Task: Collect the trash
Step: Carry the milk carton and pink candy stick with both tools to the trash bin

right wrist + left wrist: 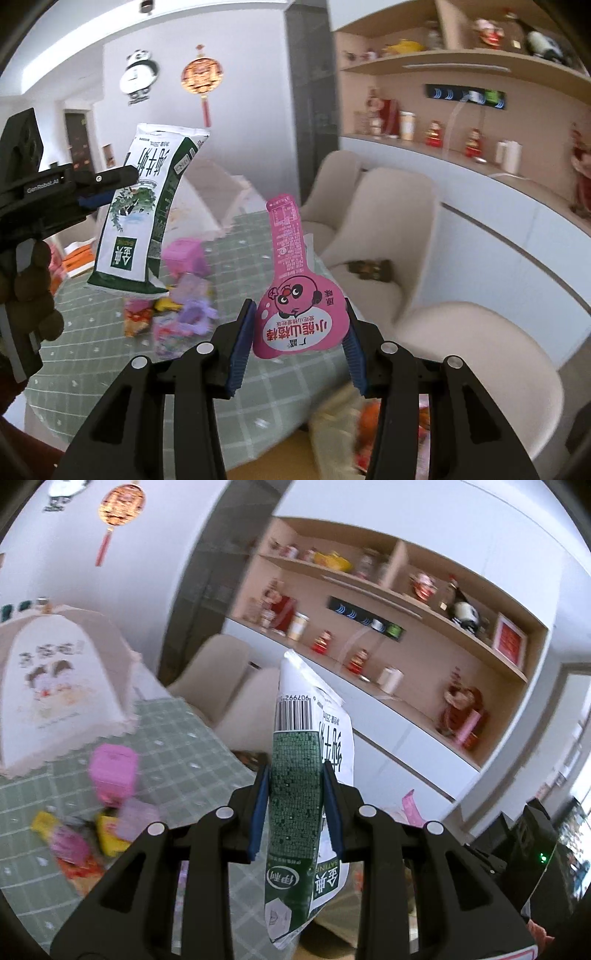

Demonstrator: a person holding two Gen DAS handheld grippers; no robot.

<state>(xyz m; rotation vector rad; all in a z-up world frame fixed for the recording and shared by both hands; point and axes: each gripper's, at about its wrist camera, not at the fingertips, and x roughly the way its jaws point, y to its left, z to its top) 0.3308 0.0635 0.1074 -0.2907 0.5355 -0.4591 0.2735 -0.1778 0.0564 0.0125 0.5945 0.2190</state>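
Observation:
My left gripper point(295, 805) is shut on a flattened green and white milk carton point(299, 775), which stands upright between the blue pads, lifted off the table. The right wrist view shows that carton point(144, 214) hanging from the left gripper point(107, 190) at the left. My right gripper point(295, 339) is shut on a pink snack wrapper point(299, 317) with a cartoon face, its long neck pointing up. More trash lies on the green checked tablecloth point(258, 258): a pink box point(112, 771), yellow and purple wrappers point(110, 830), and that pile point(173, 306) in the right wrist view.
A mesh food cover point(55, 686) stands on the table at the left. Cream chairs point(388, 229) line the table's right side, before a white sideboard and shelves point(406, 627) of ornaments. A blurred bag with orange contents point(354, 424) sits low beside my right gripper. A gloved hand point(33, 288) holds the left tool.

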